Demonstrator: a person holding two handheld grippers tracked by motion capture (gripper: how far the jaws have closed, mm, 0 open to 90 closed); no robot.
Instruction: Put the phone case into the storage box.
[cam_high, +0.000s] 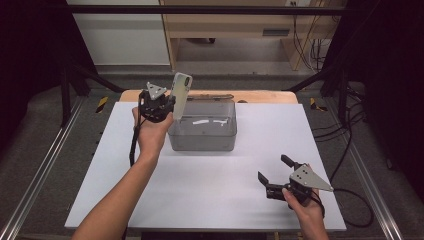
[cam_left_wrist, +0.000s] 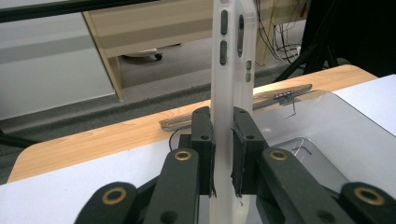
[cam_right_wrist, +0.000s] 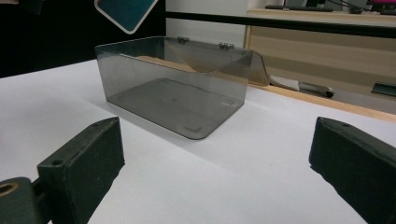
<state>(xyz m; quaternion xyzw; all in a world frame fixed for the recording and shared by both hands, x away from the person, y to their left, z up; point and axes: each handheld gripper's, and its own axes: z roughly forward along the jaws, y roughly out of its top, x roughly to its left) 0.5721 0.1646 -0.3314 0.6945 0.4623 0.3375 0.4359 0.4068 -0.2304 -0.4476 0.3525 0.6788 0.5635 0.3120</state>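
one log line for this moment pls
left gripper: shut on phone case, upright over box's left edge | right gripper: open, empty, near table front | clear box: open, empty

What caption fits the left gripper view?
Left hand-held gripper clamps a phone case upright, edge-on, beside the open clear box.

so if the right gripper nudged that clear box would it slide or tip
Probably slide: the clear box is wide and low, flat on the smooth white table. It holds nothing visible, so likely light. Its lid hangs open behind, which might shift it rearward.
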